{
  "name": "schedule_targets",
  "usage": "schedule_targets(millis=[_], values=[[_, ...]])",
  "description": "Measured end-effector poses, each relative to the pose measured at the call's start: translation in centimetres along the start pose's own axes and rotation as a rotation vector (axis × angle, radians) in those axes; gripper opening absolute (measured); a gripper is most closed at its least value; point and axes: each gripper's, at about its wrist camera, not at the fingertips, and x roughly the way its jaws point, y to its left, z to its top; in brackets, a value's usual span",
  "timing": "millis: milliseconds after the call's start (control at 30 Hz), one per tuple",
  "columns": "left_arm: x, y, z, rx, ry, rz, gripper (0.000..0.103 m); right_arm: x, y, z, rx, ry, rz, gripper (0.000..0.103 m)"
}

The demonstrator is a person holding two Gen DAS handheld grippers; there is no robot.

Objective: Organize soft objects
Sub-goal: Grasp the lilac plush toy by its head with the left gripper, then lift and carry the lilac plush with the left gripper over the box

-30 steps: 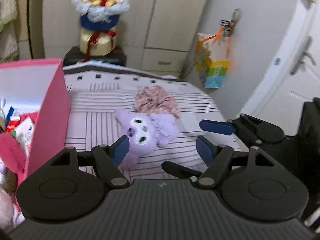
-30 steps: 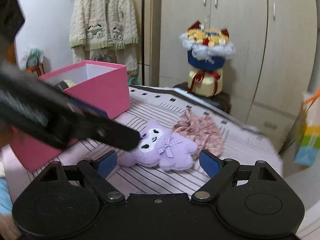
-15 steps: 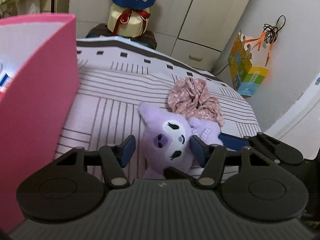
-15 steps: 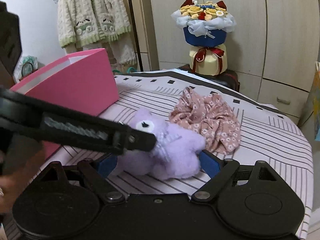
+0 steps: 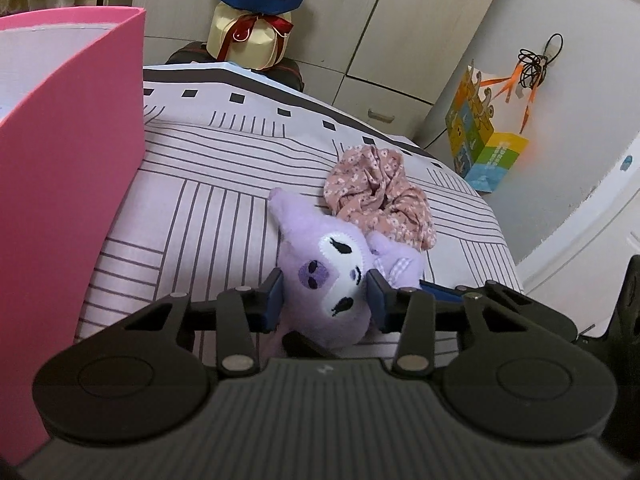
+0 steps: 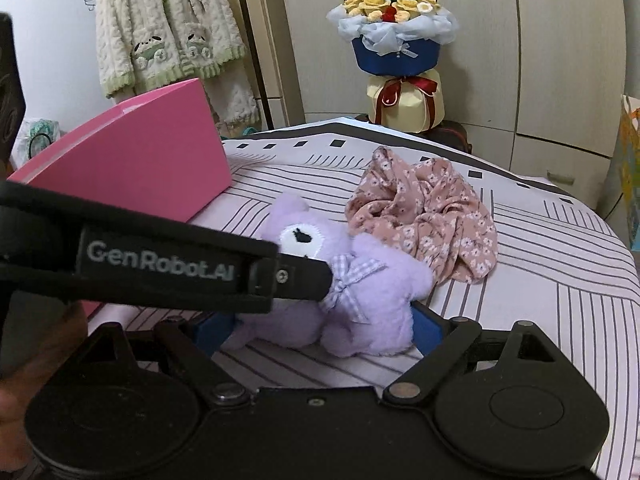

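Purple plush fills the middle of both views: the plush toy (image 5: pixel 332 276) lies on the striped bed cover (image 5: pixel 192 216), its white-patched face turned up toward the left wrist camera and a checked bow at its neck. The left gripper (image 5: pixel 325 294) has its two blue pads at either side of the toy's head, and its jaws are closing with the head between them; the pads look to be right against the fur, though whether they already press it I cannot tell for sure. From the right wrist view the left gripper (image 6: pixel 316 276) reaches in from the left as a long black bar, its tip at the toy's neck. The right gripper (image 6: pixel 320 330) stands wide, with the toy's lower body and legs between its blue pads, which sit just beside the fur without squeezing it. Just behind the toy, touching it, lies a crumpled pink floral cloth (image 5: pixel 380 200). A pink box (image 5: pixel 68 168) stands on the bed to the left, near the toy but apart from it. Beyond the bed a wrapped flower bouquet (image 6: pixel 394 56) stands before pale wardrobe doors (image 6: pixel 560 60), and a cream knitted cardigan (image 6: pixel 168 28) hangs at the far left.
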Motion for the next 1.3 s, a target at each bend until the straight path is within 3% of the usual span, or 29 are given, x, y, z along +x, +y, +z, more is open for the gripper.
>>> schedule_targets(millis=[200,567,1000,1300], values=[[-1.1,0.1,-0.7,-0.004,0.020,-0.029,0.042,-1.2,1.3,-0.6,0.017,0.010,-0.026,0.094],[-5.6,-1.4,-3.6,0.095,0.066,-0.037,0.043,-5.2,3.9,-3.8,0.087,-0.010,-0.038,0.097],[-13.0,-0.4,-7.3,0.144,0.128,-0.124,0.043,-11.4,10.6,-7.2,0.002,-0.006,-0.104,0.097],[-19.0,0.6,-9.5,0.165,0.109,-0.157,0.043,-16.0,14.9,-7.6,-0.049,0.031,-0.049,0.095]])
